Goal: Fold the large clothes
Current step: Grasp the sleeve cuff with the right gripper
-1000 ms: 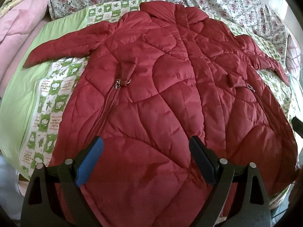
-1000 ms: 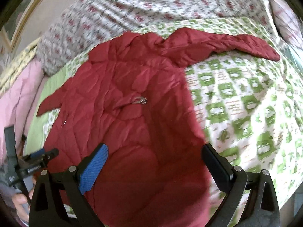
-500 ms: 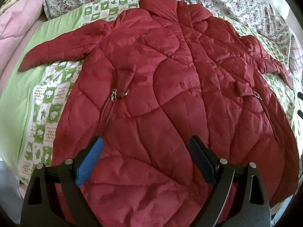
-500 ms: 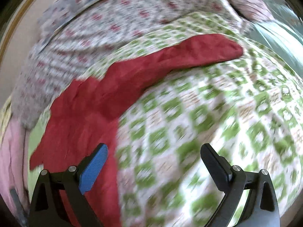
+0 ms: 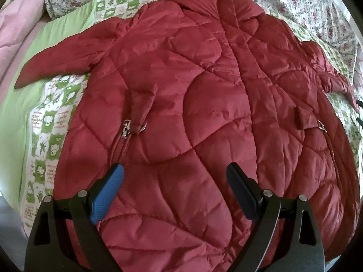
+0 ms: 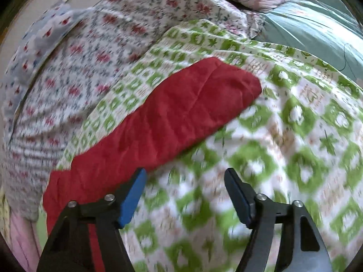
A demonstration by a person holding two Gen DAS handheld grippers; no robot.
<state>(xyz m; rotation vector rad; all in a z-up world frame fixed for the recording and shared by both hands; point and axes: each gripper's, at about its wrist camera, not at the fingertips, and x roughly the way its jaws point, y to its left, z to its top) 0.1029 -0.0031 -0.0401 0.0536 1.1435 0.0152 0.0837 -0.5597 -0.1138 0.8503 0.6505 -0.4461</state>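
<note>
Coat (image 5: 192,113) spread flat on bed (image 6: 295,136). Left tool (image 5: 174,181) spread, empty. Right tool (image 6: 185,181) closing, nothing between; aim onto sleeve (image 6: 170,117) cuff, pinch both layers.

Black fingers (image 5: 240,190) with blue pads (image 5: 106,195) and silver screws (image 6: 109,196).

The right gripper (image 6: 185,182) swung from the red coat's (image 5: 192,117) body out to its sleeve (image 6: 163,122), jaws closing on nothing. The left gripper (image 5: 174,179) advanced slightly up the coat.
</note>
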